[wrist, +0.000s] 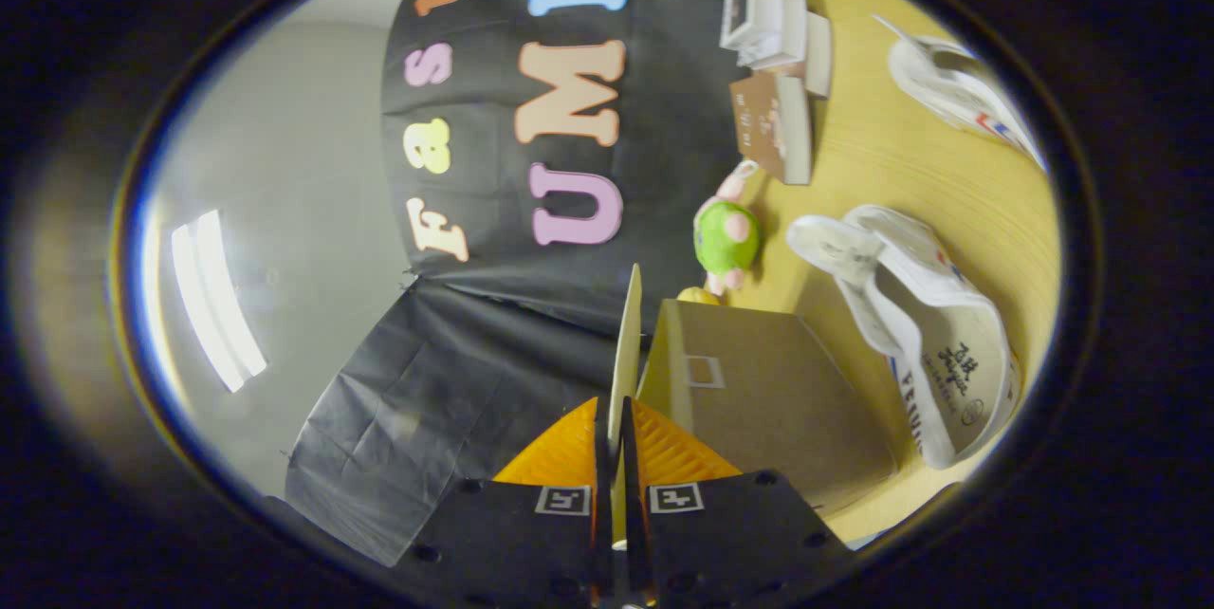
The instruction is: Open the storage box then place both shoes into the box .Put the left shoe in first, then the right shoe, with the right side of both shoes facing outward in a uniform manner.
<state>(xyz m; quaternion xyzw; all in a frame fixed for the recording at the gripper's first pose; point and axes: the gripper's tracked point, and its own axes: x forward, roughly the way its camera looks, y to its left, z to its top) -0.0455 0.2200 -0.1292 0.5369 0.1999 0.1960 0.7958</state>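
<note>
The view is rolled sideways, with the wooden table (882, 154) on the right. My gripper (616, 419) is shut on the thin cardboard lid (626, 343) of the brown storage box (768, 391), which stands edge-on between the fingers and is lifted away from the box body. One white shoe (910, 324) lies just beyond the box with its opening facing me. A second white shoe (958, 92) with red and blue marks lies farther off on the table.
A green and pink plush toy (726, 234) sits beside the box by the black cloth wall. Past it are a brown small box (773, 125) and a white boxy object (763, 21). A grey wall lies left.
</note>
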